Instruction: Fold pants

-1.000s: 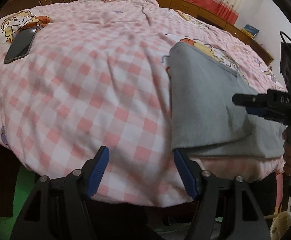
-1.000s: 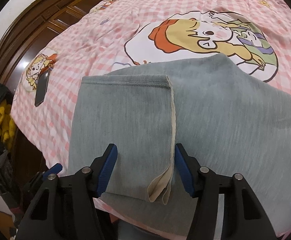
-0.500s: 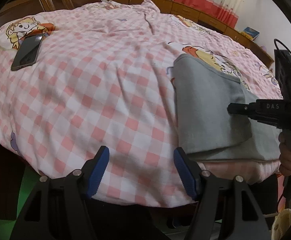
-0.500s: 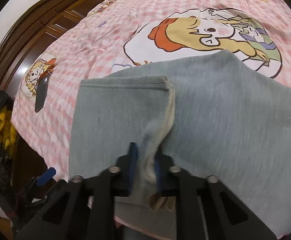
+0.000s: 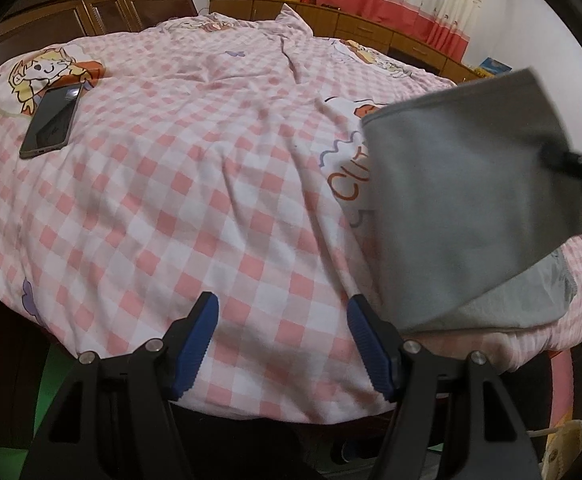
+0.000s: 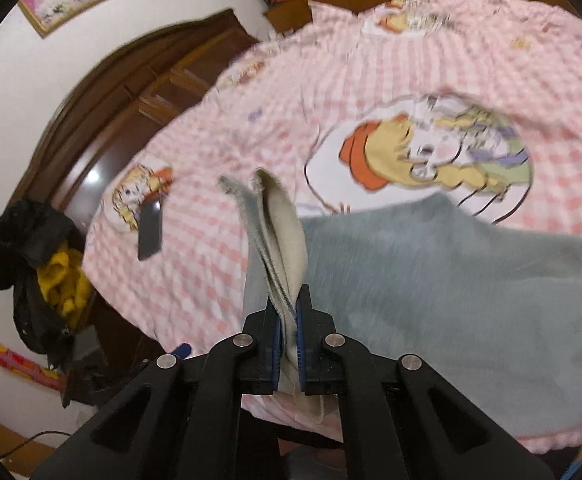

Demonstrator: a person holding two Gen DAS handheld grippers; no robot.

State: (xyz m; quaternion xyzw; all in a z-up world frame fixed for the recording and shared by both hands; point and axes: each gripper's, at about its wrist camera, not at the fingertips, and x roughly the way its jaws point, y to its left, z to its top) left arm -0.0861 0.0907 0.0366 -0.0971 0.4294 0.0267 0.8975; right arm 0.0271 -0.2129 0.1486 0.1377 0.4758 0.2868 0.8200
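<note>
Grey pants [image 5: 471, 216] lie on the pink checked bed at its right front corner. My right gripper [image 6: 287, 332] is shut on the edge of the pants' top layer and holds it lifted off the bed; the pale inner side [image 6: 287, 216] of the fabric stands up between the fingers. The rest of the pants [image 6: 431, 304] lies flat on the bed. In the left wrist view the right gripper [image 5: 559, 160] shows as a dark shape at the raised flap. My left gripper [image 5: 283, 344] is open and empty above the bed's front edge, left of the pants.
A black phone [image 5: 51, 120] lies at the far left of the bed, also in the right wrist view [image 6: 150, 226]. Dark wooden cabinets [image 5: 103, 12] stand behind the bed. Black and yellow clothes [image 6: 39, 264] hang left of the bed. The bedspread [image 5: 195, 184] is wrinkled.
My right gripper closed on the top layer's edge and lifted it up off the bed. My left gripper stayed open and drew back a little to the left.
</note>
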